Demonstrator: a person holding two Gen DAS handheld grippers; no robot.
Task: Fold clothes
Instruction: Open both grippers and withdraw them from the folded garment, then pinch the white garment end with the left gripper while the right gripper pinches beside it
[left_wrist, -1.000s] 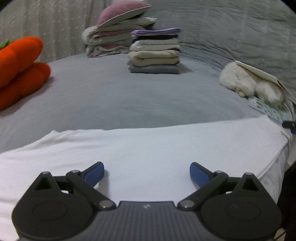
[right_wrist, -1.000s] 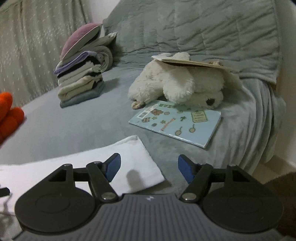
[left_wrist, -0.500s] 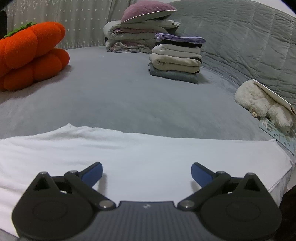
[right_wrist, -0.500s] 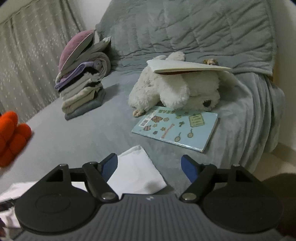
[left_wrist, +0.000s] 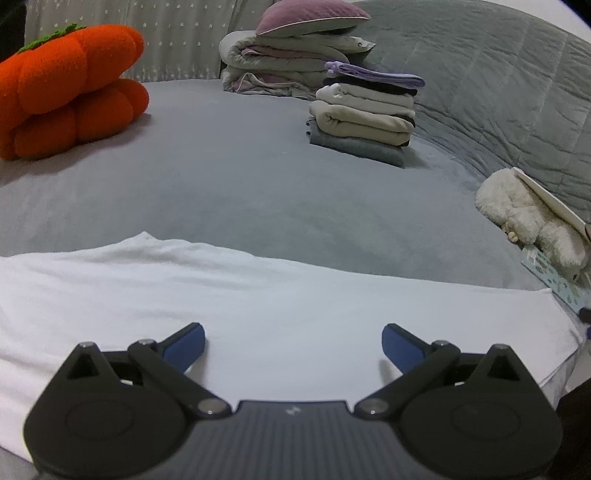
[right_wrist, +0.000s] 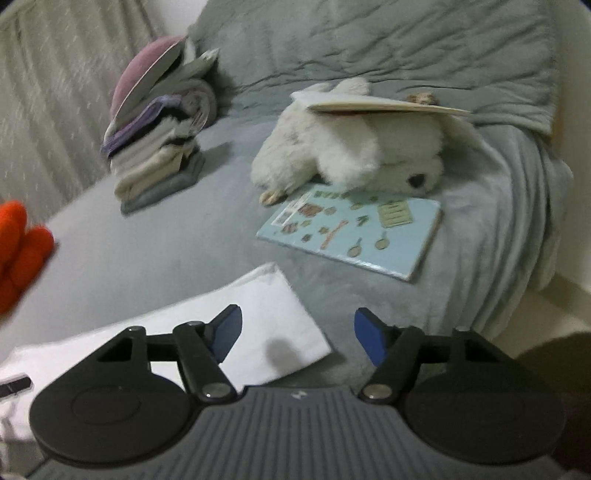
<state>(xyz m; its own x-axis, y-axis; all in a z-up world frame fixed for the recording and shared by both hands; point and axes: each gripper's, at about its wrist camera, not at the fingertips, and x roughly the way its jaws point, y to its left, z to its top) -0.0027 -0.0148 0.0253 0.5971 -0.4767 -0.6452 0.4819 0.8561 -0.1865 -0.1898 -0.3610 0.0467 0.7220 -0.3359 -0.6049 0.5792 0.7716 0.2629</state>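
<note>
Both our claws, left gripper (left_wrist: 292, 341) and right gripper (right_wrist: 297, 334), gape empty over the white garment (left_wrist: 280, 321); pinching one layer would skew the fold.

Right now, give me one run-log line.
left gripper: open, over white garment | right gripper: open, at its corner | nothing held

White cloth garment (left_wrist: 280, 317) cut off at left edge; orange pumpkin-shaped plush cushion (right_wrist: 18, 251) blurred, cropped; white fluffy toy's (right_wrist: 354, 151) top hidden under open book (right_wrist: 384, 105)
</note>
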